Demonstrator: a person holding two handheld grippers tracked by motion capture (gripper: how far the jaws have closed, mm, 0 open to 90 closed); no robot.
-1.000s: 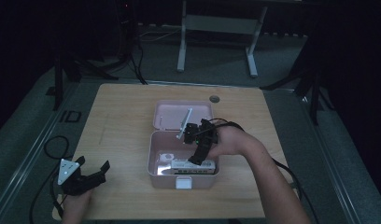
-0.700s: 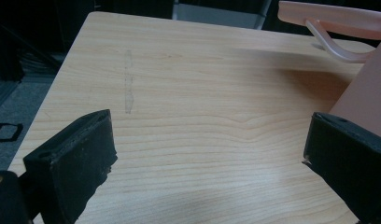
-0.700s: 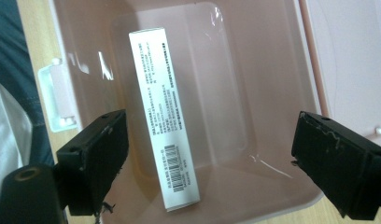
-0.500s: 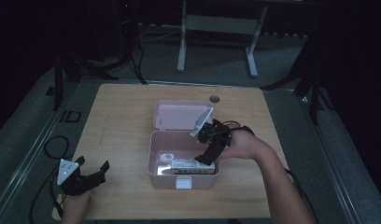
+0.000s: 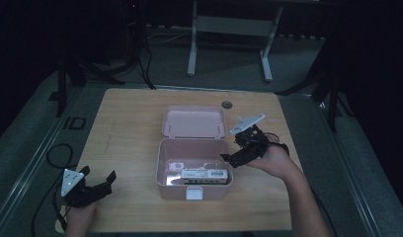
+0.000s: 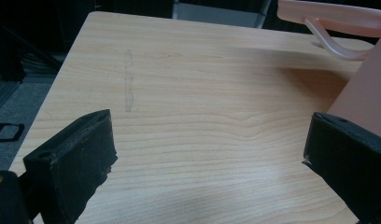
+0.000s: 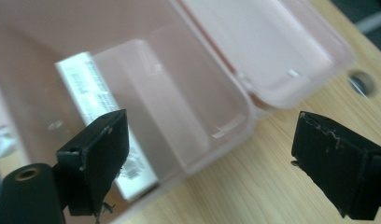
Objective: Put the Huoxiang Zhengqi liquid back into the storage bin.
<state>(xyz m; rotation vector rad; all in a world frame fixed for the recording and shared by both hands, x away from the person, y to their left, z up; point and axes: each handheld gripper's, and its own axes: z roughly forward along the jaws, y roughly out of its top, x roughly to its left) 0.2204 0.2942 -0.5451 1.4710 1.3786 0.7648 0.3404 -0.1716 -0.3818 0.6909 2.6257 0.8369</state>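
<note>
- While right gripper (image 5: 229,159) hovers spread beside pink box (image 5: 193,188), white carton (image 5: 205,174) inside looks light, stiff; pinch long sides.
- Left gripper (image 5: 98,180) spread, empty.

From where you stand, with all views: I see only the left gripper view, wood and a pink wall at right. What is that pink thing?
Observer: A pink box with its hinged lid laid open behind it.
Operator: Anything inside?
Observer: A white printed carton lies flat in it.
Operator: Where is the right gripper?
Observer: The right gripper is at the box's right rim, jaws apart, holding nothing.
</note>
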